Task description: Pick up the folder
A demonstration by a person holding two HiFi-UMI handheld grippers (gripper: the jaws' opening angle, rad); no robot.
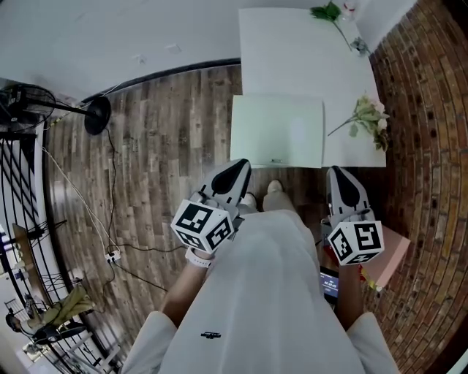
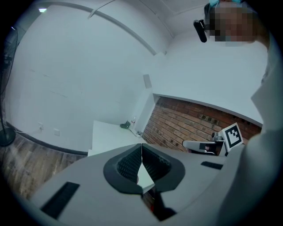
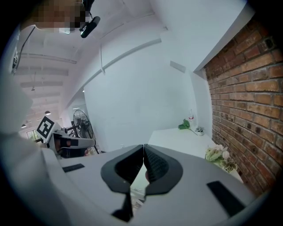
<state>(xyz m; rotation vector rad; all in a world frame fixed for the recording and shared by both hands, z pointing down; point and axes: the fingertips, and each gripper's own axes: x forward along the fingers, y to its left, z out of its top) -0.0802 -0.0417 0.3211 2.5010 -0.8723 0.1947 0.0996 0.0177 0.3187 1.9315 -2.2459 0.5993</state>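
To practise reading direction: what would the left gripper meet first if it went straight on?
Probably the near left corner of the pale green rectangular folder on the white table; the left gripper, shut, points there, though depth is unclear.

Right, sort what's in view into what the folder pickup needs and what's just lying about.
Job: folder, pale green, on the white table at its near edge; left gripper and right gripper, both shut, empty.
Lying about: flowers, green sprig, floor fan, pink box, floor cable.

The pale green folder (image 1: 276, 131) lies flat and closed at the white table (image 1: 307, 58) near edge.
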